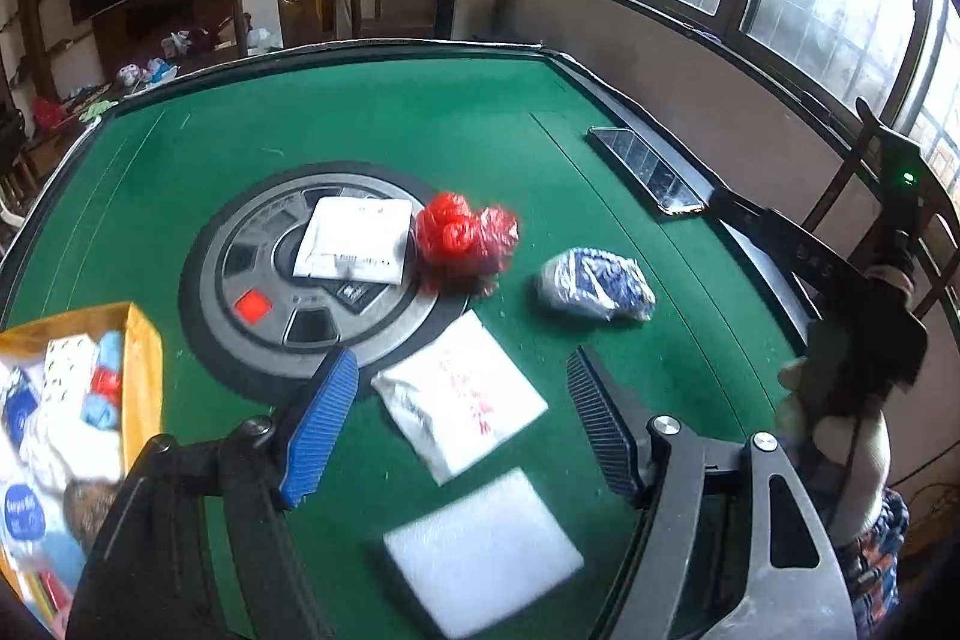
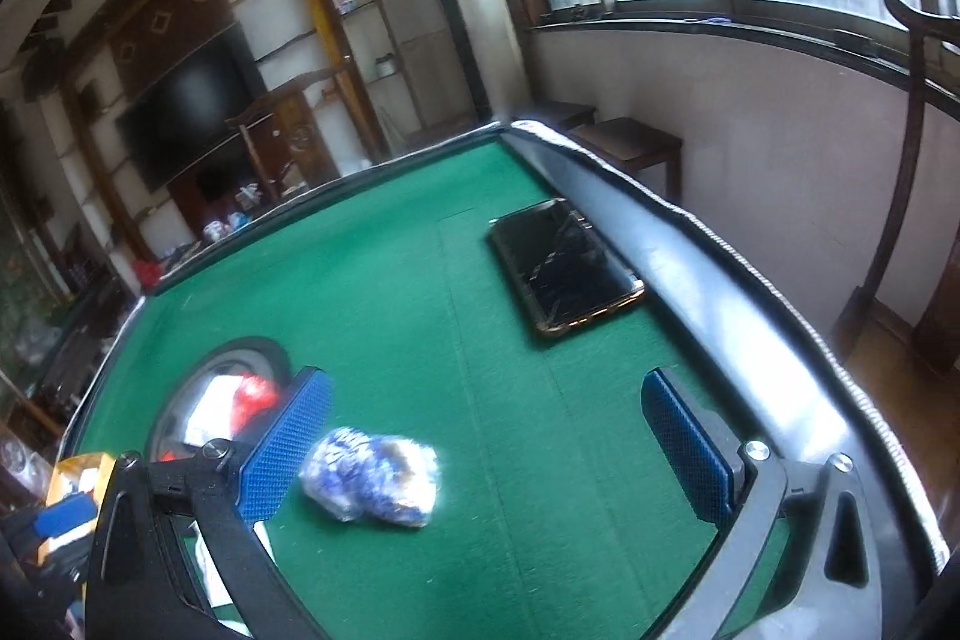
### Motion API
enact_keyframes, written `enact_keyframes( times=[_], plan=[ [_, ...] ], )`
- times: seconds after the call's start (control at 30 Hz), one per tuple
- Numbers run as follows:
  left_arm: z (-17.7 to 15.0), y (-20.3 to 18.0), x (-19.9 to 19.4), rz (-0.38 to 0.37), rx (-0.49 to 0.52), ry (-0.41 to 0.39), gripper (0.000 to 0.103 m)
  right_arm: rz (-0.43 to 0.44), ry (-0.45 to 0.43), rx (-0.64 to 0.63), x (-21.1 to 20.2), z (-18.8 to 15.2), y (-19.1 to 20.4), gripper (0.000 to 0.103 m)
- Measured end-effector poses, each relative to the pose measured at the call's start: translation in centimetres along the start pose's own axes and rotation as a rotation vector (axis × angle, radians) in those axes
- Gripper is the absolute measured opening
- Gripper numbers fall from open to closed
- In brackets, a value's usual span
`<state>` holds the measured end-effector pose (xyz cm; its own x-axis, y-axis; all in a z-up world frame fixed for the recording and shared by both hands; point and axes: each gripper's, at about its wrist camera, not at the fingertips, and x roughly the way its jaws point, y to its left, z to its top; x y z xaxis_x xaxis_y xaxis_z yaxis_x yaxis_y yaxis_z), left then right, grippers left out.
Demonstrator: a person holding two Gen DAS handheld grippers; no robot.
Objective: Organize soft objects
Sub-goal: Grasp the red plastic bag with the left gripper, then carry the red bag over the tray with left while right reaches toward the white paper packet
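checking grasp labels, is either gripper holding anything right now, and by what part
Nothing is held: the left gripper is open above the white packet with red print, and the right gripper is open and empty.

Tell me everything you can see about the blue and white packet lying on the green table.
The blue and white packet is a small, crumpled bundle in shiny clear plastic wrap, white with dark blue printing. It lies loose on the green felt table, right of the red bag, touching nothing else. In the right wrist view it sits between the open right gripper fingers, close to the left one.
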<state>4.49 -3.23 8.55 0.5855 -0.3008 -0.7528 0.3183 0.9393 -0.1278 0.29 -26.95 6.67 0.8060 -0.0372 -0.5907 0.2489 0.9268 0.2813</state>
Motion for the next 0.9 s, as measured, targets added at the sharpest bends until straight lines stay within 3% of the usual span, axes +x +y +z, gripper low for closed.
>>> enact_keyframes(
  times=[0.27,0.4,0.5,0.57,0.63,0.67,0.9],
  plan=[
    [4.7,2.5,9.0,-0.074,-0.128,0.106,0.072,-0.099,0.015,0.055,0.7,1.1,-2.2,0.102],
    [5.4,2.5,11.9,-0.039,-0.146,0.122,0.072,-0.13,0.008,0.03,0.6,1.3,-2.0,0.102],
    [5.3,1.2,13.2,-0.01,-0.096,0.14,0.072,-0.149,0.003,0.011,0.7,1.4,-1.7,0.102],
    [5.0,0.0,13.4,0.003,-0.033,0.153,0.071,-0.132,0.014,0.016,0.8,1.4,-1.8,0.102],
    [4.5,-1.7,13.3,-0.008,0.064,0.166,0.044,-0.125,0.027,0.02,1.0,1.2,-1.8,0.102],
    [4.4,-2.0,13.0,-0.022,0.079,0.167,0.04,-0.12,0.036,0.026,1.1,1.2,-1.8,0.102],
    [4.5,-1.9,5.8,-0.076,-0.02,0.074,0.04,-0.047,0.123,0.129,2.1,-0.1,-3.1,0.102]
  ],
)
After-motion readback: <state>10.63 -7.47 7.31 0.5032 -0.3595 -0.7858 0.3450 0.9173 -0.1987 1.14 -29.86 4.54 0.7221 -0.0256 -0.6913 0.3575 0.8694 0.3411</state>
